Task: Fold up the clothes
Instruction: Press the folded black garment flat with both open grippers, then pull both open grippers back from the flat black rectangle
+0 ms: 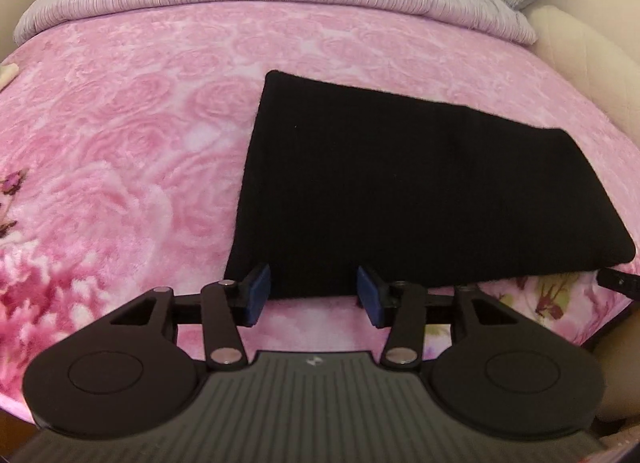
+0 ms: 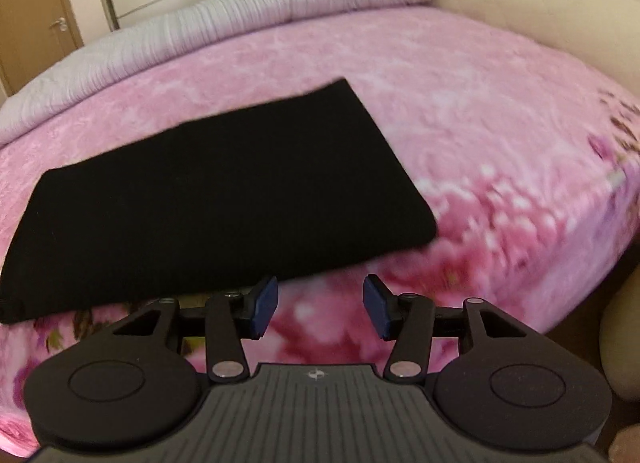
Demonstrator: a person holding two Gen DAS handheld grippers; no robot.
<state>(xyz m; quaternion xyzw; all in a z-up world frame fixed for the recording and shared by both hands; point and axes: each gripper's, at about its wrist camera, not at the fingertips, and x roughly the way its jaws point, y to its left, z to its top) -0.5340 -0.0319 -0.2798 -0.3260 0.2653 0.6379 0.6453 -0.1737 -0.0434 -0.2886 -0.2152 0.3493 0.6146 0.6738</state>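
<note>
Left wrist: we're seeing the left hand-held gripper (image 1: 315,295) hanging released, jaws apart, at the near edge of the folded black garment (image 1: 400,191) lying flat on the pink bed (image 1: 120,123).
Right wrist: right hand-held gripper (image 2: 320,309) also sitting released, garment (image 2: 220,191) ahead-left, frame blurring.

A pink rose-print blanket (image 1: 140,111) covers the bed, with a cream headboard (image 2: 540,3) and brown door (image 2: 36,15) behind.

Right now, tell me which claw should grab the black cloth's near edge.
Left. The left claw is open and straddles the cloth's near edge; the right claw, also open, sits past its corner over pink blanket.
</note>
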